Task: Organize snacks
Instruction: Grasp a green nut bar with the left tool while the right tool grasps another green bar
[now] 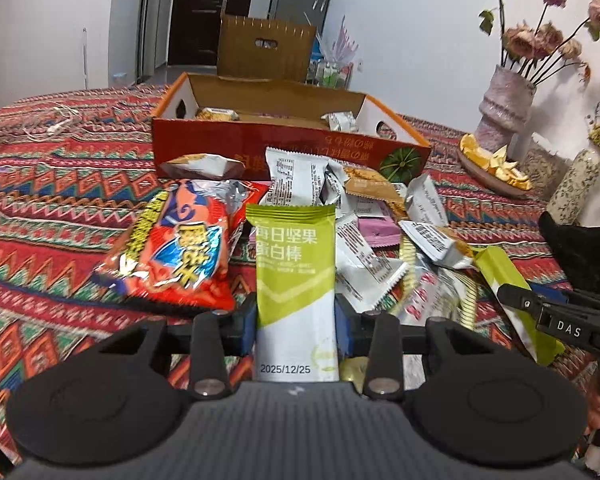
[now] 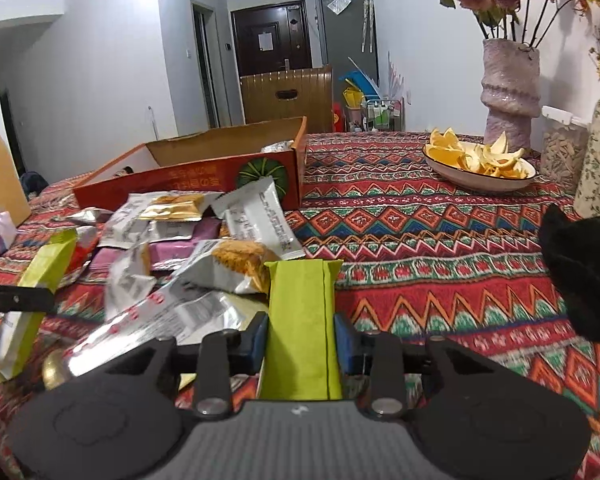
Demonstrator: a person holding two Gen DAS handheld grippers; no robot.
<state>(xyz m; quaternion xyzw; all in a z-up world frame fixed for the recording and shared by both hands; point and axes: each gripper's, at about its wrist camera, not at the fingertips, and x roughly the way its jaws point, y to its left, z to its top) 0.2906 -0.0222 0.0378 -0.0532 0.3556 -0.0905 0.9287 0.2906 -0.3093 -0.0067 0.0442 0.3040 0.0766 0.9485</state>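
Bars in both grippers: we have the left gripper (image 1: 296,320) pinching a green-and-white protein bar (image 1: 296,276) across its width, long axis running straight ahead along the fingers, printed face up, date end toward the camera. Right gripper (image 2: 300,344) likewise pinches a second green bar (image 2: 300,320), plain back side up with the seam showing, long axis also pointing forward. Both sets of jaws pressed against the wrapper sides, nothing spread.

Open orange box (image 1: 284,136) sits past the snack pile (image 1: 364,220) on the patterned tablecloth (image 1: 60,184). From the left wrist view it lies dead ahead of the jaws, its long side facing us, a few packets already inside. From the right wrist view the box is ahead and to the left, so we judge the left hand as having the straighter line to it; which hand is nearer we cannot tell.

Red chip bag (image 1: 172,248) lies just left of the left bar; loose silver packets cover the rest. Bowl of orange peels (image 2: 480,160) and vase (image 2: 508,84) stand well off to the right.

We judge the next step as carrying each bar over the pile and the near wall, the right one angling leftward.
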